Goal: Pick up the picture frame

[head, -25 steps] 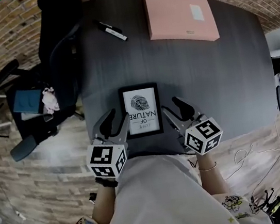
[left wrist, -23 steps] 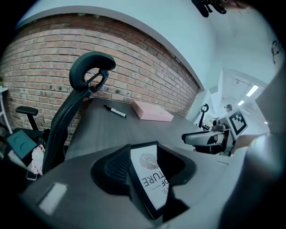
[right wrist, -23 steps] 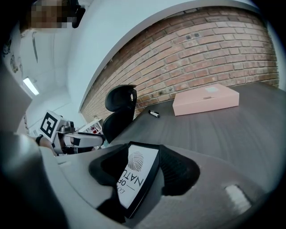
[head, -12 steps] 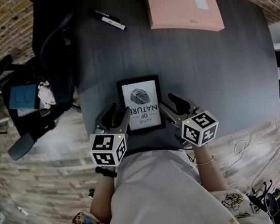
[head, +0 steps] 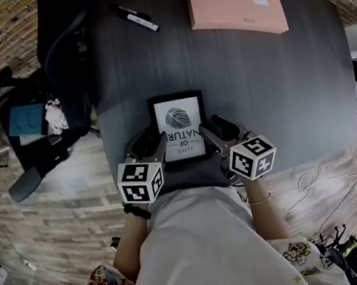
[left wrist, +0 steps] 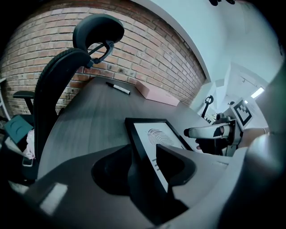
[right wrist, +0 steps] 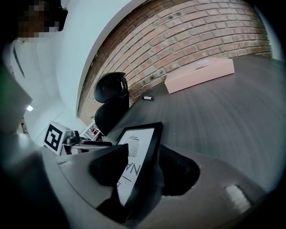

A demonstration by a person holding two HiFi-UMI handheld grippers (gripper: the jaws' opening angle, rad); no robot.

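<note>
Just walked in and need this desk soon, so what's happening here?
A person holds a gripper in each hand at a black picture frame lying flat on the dark table. The left gripper straddles the frame's left edge and the right gripper its right edge, both with jaws open around the rim. The frame is not yet lifted.

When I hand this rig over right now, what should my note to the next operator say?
Left gripper: open, jaws astride the frame's left edge, no grip seen.
Right gripper: open, jaws astride the frame's right edge.
Frame: flat on the table, near the person's side.
Done: both grippers are placed at the frame.
Left: close both grippers on the frame, then lift it.
</note>
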